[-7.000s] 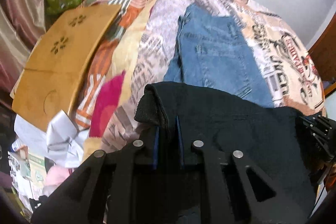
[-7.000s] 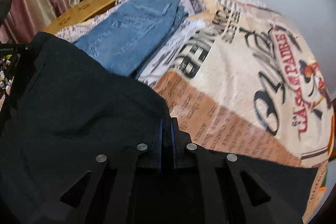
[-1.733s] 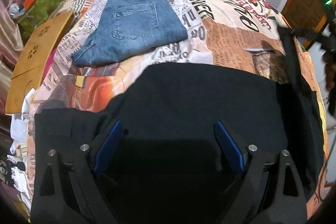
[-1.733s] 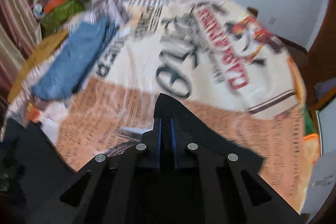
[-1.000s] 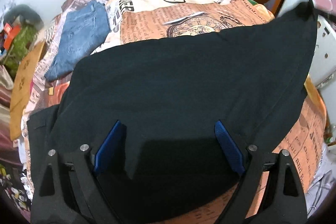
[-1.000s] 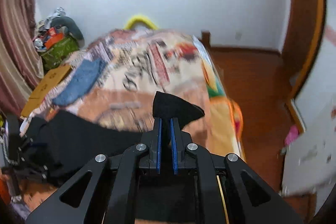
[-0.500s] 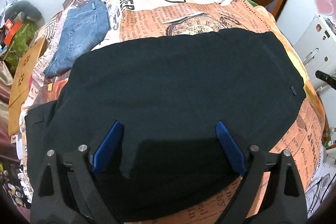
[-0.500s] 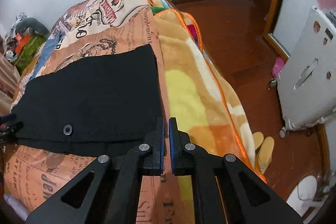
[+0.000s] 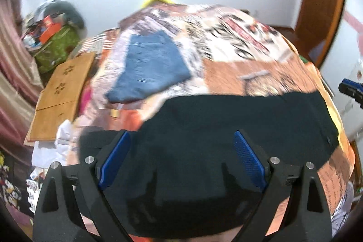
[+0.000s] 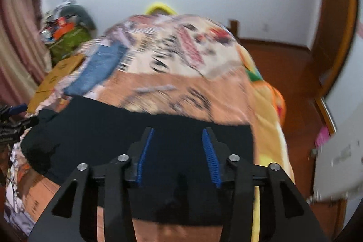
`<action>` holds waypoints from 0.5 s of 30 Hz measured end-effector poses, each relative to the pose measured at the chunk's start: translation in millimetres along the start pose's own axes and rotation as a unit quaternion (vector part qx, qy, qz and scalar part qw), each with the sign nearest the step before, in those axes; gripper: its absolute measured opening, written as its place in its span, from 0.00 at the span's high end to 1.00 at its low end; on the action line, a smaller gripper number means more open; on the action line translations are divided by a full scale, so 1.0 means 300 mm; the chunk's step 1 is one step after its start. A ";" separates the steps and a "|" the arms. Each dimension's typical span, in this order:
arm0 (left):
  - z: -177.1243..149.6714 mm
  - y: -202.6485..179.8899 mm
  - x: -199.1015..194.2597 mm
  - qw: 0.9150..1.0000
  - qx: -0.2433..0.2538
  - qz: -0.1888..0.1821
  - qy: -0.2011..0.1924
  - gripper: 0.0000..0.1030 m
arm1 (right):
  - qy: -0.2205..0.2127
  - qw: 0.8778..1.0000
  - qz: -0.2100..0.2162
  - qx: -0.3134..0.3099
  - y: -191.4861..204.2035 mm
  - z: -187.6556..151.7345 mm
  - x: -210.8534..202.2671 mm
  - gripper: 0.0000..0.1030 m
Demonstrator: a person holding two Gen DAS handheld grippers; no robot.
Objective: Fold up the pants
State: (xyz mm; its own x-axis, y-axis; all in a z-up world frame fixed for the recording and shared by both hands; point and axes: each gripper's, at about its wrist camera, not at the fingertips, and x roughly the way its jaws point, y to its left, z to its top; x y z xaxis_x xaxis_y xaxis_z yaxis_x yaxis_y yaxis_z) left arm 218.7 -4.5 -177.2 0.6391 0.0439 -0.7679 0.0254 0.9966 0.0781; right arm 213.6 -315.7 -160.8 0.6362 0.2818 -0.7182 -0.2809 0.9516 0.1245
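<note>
Both grippers, left gripper and right gripper, fingers apart, holding nothing, above black pants lying flat on bed. One folded jeans beyond, one wooden board left.

two pairs of pants lie on one bed: one black pants and one folded blue jeans. two grippers show, one left gripper and one right gripper. one wooden board.
</note>
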 end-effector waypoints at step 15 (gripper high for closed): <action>-0.104 0.589 0.151 0.992 -0.098 0.056 0.052 0.12 | 0.038 0.989 0.098 -0.108 0.466 0.195 0.301 0.54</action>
State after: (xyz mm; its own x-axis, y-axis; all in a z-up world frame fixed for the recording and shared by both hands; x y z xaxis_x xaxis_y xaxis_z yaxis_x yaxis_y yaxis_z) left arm 228.1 175.7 -218.0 0.5465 0.1516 -0.8236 -0.1980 0.9790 0.0489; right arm 273.8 -150.1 -168.2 0.5014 0.4407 -0.7446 -0.5461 0.8287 0.1228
